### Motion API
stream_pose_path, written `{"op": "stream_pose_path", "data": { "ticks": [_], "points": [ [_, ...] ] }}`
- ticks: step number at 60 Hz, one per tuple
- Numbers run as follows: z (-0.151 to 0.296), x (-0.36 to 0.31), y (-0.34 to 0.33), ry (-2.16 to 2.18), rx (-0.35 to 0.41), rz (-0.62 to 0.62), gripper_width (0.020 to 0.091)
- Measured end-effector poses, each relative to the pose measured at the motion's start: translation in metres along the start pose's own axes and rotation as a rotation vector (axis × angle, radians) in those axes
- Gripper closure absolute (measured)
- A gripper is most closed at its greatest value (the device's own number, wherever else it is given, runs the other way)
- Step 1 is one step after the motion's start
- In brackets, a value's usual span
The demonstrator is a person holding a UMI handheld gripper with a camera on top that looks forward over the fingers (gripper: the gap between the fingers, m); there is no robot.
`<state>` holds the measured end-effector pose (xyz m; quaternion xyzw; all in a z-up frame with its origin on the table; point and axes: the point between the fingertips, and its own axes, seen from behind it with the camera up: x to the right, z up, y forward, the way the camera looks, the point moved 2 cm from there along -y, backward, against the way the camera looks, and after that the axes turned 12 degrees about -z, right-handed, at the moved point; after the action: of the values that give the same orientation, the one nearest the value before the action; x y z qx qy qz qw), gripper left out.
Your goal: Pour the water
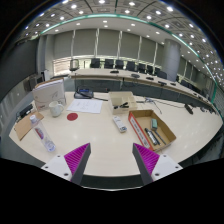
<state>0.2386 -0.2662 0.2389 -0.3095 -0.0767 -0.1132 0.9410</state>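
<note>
My gripper point(111, 158) is open above the pale table point(105, 140), with nothing between its magenta pads point(78, 155). To the far left of the fingers, a clear plastic bottle point(43, 136) lies or leans on the table. Beyond it stands a clear glass container point(57, 107), with a small red disc point(71, 117) on the table just to its right. All of these are well ahead of the fingers and apart from them.
An open cardboard box point(151, 129) holding several items sits ahead to the right. A small white box point(121, 101), papers point(88, 104), a white device point(48, 93) and a flat cardboard piece point(24, 126) lie farther off. Chairs point(118, 65) line the table's far side.
</note>
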Motion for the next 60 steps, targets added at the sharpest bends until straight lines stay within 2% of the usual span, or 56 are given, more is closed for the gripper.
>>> {"op": "stream_pose_path", "data": {
  "ticks": [8,17,38,48,60],
  "points": [
    [-0.003,-0.016,-0.001,-0.013,0.009,-0.004,0.0242],
    [-0.02,-0.063,-0.01,-0.027,0.011,0.005,0.0244],
    [-0.079,-0.226,-0.035,-0.03,-0.011,0.132,0.0242],
    [-0.079,-0.297,-0.019,-0.018,0.043,0.165,0.024],
    [-0.049,-0.345,0.028,0.043,0.134,0.138,0.0239]
  ]
}}
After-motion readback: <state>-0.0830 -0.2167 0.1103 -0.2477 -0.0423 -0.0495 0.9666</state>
